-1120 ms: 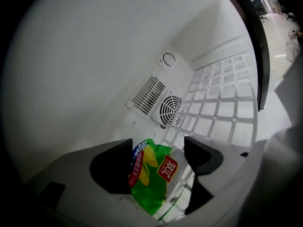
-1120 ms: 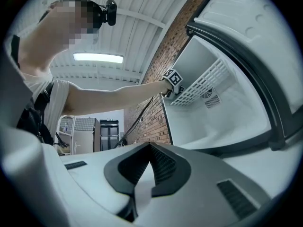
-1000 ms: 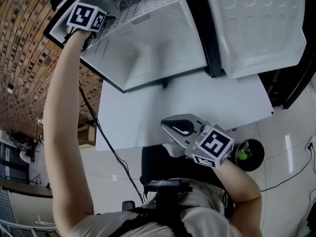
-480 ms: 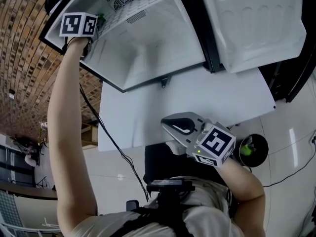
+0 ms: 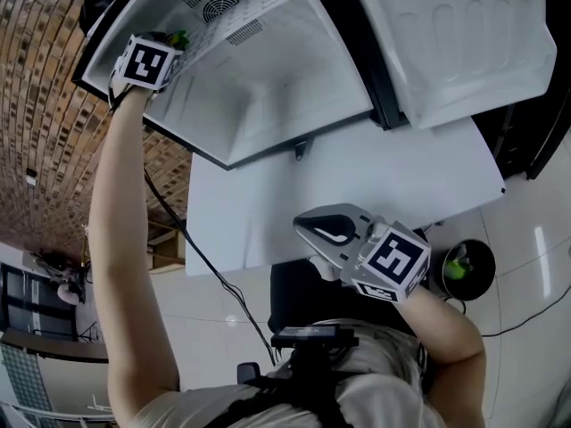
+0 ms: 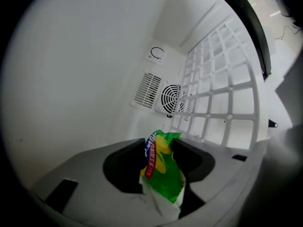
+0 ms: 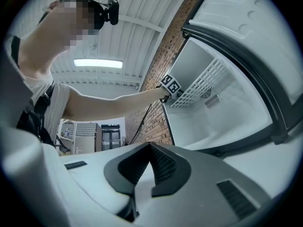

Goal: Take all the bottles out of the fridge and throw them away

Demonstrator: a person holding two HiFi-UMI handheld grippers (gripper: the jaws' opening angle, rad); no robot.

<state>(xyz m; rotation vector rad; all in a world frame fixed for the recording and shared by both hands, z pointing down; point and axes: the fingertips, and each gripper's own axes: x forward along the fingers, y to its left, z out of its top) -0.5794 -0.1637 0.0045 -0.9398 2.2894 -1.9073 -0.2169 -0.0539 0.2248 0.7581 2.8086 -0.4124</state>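
The place looks like a workshop or industrial hall rather than a home kitchen. A bare brick wall (image 5: 45, 105) runs beside a white fridge (image 5: 268, 87) standing open. Overhead is a corrugated metal ceiling (image 7: 137, 8) with a strip light (image 7: 97, 63). The floor (image 5: 526, 275) is glossy pale tile, and a dark glass-fronted cabinet (image 7: 111, 137) stands far back.

- The left gripper (image 5: 171, 43) has been brought slightly lower in the upper left of the head view, and its marker cube has been rolled.
- Its jaws have just been opening, and a green-labelled bottle (image 6: 163, 171) is now gripped between them.
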